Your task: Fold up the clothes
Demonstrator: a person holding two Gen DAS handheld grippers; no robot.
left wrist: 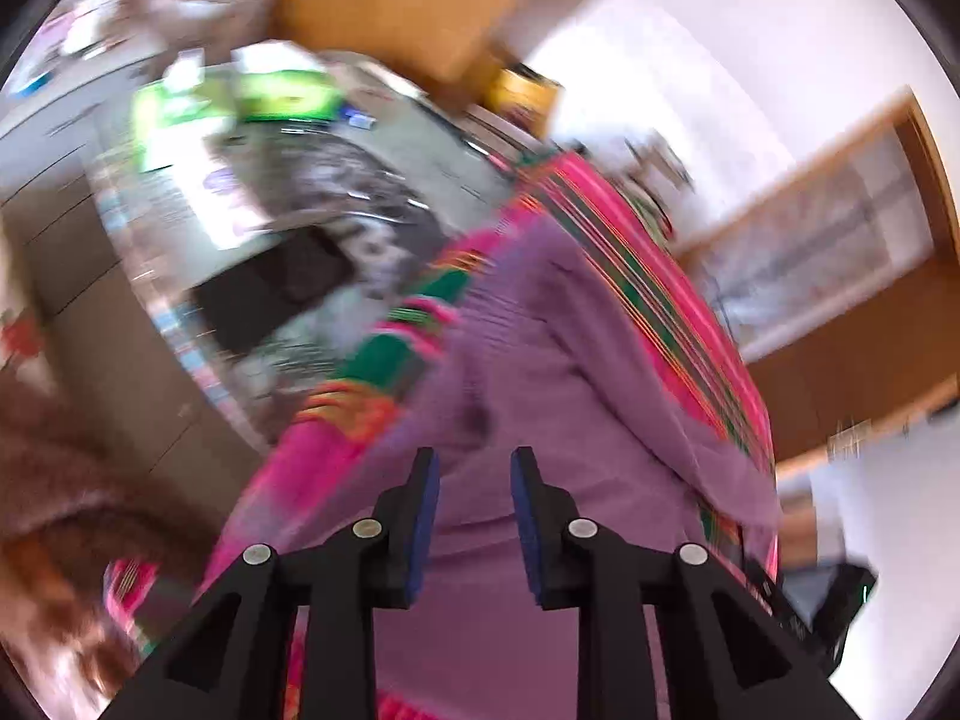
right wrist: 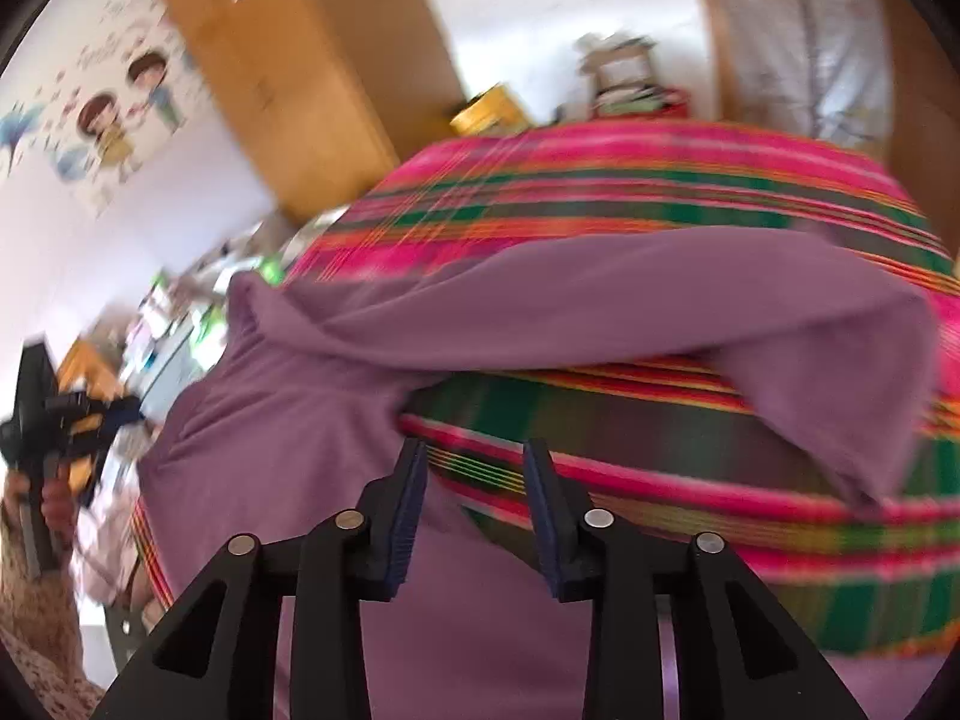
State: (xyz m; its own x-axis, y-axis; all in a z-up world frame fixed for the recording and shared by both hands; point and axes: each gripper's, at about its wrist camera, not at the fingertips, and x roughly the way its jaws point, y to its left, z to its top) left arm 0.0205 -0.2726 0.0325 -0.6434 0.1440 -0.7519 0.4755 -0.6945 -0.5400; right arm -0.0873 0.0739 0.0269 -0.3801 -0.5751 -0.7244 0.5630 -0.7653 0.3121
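Purple long-sleeved top (right wrist: pixel 372 396) lies spread on the pink-and-green striped cloth (right wrist: pixel 660 192) covering the tabletop, one sleeve (right wrist: pixel 780 324) folded across it. Left hand-held gripper (left wrist: pixel 474 462) and right hand-held gripper (right wrist: pixel 474 450) both hover over it with jaws apart, nothing between the pads. Fabric looks light, soft and limp, so it'll sag and bunch; best pinch at a hem, cuff or shoulder seam.

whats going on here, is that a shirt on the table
A person with a gripper in each hand is folding a purple garment that lies on a pink and green striped cloth. One sleeve is already laid across it. Both the left gripper and the right gripper are open above it, with nothing held.
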